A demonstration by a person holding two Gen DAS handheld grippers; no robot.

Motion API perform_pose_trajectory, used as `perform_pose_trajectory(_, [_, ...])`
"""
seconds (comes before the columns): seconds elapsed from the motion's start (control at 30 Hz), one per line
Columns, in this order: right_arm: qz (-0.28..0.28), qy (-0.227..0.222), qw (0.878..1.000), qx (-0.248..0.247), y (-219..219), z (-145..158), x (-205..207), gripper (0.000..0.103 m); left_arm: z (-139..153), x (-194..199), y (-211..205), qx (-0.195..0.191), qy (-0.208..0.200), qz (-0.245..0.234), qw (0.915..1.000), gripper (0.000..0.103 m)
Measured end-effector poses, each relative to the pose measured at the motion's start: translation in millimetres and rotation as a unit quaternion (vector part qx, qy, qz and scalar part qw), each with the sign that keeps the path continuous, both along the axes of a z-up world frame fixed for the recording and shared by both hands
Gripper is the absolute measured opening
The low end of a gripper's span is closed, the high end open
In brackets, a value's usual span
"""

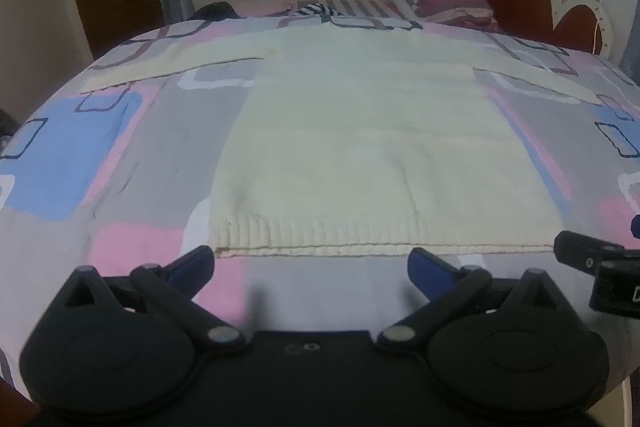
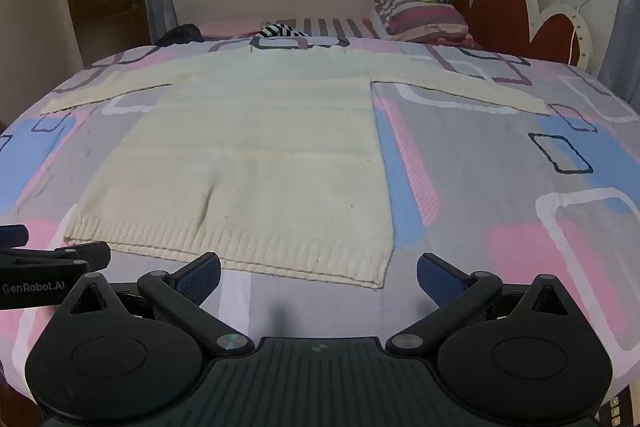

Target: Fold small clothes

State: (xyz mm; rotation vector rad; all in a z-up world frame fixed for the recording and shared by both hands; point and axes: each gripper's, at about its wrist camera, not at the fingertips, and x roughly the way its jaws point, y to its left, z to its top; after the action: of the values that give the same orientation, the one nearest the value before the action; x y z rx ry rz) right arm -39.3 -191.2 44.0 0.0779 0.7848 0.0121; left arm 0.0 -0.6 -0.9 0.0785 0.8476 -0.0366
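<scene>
1. Two views, left wrist first: your left hand-held gripper (image 1: pixel 311 263) is spread wide with nothing in it, just short of the ribbed hem of the cream sweater (image 1: pixel 360 147), which lies flat on the bed (image 1: pixel 120 155), sleeves out.
2. Right wrist: your right hand-held gripper (image 2: pixel 319 273) is wide open and empty too, near the sweater's right hem corner.

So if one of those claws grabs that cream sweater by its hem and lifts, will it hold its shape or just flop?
The cream sweater will probably flop: it lies limp, following the bedspread. Its thick ribbed knit suggests some weight, so the sleeves would likely drag behind. The rough weave should grip well rather than slip between the open right gripper pads.
</scene>
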Motion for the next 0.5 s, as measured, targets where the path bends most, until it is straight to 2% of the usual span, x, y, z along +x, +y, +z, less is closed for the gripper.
perform_pose_trajectory(0.27, [-0.001, 0.003, 1.000, 0.008, -3, 1, -2, 0.103, 2, 8, 2, 0.007, -0.006, -0.013, 0.9999, 0.103])
perform_pose_trajectory(0.3, [-0.001, 0.003, 1.000, 0.007, -3, 1, -2, 0.103, 4, -1, 2, 0.006, -0.012, 0.007, 0.9999, 0.103])
perform_pose_trajectory(0.5, [-0.004, 0.001, 1.000, 0.007, -3, 4, -6, 0.103, 5, -3, 6, 0.004, -0.011, 0.005, 0.9999, 0.103])
